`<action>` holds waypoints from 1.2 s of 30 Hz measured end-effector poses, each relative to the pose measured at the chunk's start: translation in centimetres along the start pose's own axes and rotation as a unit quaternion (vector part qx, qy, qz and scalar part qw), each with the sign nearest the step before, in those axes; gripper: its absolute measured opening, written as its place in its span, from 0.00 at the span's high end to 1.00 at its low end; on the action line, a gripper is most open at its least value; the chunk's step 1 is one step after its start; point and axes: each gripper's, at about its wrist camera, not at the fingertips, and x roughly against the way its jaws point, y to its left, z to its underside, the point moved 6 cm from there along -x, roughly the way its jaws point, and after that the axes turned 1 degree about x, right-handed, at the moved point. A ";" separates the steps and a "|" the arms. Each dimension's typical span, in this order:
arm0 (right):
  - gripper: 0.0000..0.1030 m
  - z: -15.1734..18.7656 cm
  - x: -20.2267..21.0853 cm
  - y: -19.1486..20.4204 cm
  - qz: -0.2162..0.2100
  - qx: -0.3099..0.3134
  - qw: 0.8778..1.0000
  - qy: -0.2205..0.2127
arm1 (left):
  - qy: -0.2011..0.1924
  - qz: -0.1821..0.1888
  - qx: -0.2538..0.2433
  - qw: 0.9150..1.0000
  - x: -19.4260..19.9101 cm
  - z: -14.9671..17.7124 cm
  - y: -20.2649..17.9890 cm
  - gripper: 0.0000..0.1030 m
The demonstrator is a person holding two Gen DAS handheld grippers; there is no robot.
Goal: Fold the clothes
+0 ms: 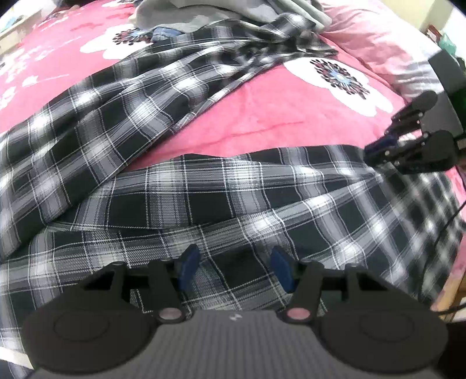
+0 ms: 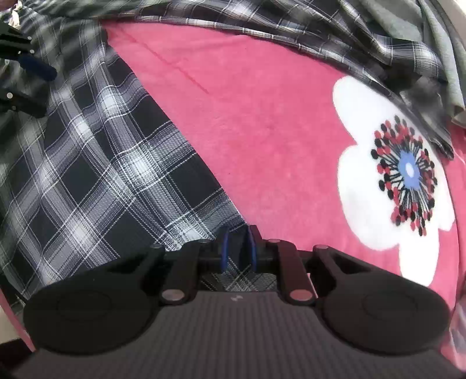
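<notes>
in the left wrist view we are looking past our left gripper (image 1: 235, 266), which is sitting at the bottom centre of the frame with its blue pads wide apart, released and holding nothing. directly beneath and beyond the pads the plaid shirt (image 1: 221, 204) is lying across the lower half of the frame, a black, grey and white check with a folded edge running across the middle. a second stretch of the same check is running from the left edge up toward the top centre.

at the right edge, about halfway up, our right gripper (image 1: 381, 147) is reaching in to the corner of that folded edge. in the right wrist view the right gripper (image 2: 238, 247) is showing at the bottom centre with its blue pads drawn close, and a strip of the plaid shirt (image 2: 96, 163) is passing between them, so we are reading it as clenched on the cloth. the shirt is filling the left half of that frame.

beyond the shirt the pink bedspread (image 1: 262, 116) is stretching across the middle, and in the right wrist view the pink bedspread (image 2: 262, 122) is taking the centre, with a white flower print (image 2: 387, 180) at the right.

farthest off, at the top of the left wrist frame, a grey garment (image 1: 180, 14) is lying crumpled, and a pale pink pillow (image 1: 375, 38) is resting at the upper right.
</notes>
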 end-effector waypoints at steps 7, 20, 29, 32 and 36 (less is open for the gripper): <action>0.87 0.5 0.2 -0.9 -0.017 0.001 1.000 -0.024 | -0.001 -0.040 0.051 0.998 -0.2 -0.4 -0.3 0.46; 0.68 -3.4 2.7 -2.2 -0.056 -0.034 0.993 -0.094 | -0.036 -0.171 0.147 0.974 3.2 -2.2 1.0 0.43; 0.61 -9.2 5.0 -2.4 -0.091 -0.074 0.981 -0.157 | -0.066 -0.175 0.305 0.934 5.3 2.5 6.8 0.42; 0.61 -14.9 5.9 0.4 -0.112 -0.066 0.972 -0.193 | -0.095 -0.189 0.340 0.917 7.6 3.9 10.7 0.42; 0.61 -23.6 7.2 6.8 -0.153 -0.013 0.956 -0.248 | -0.137 -0.215 0.368 0.894 11.4 5.2 17.2 0.42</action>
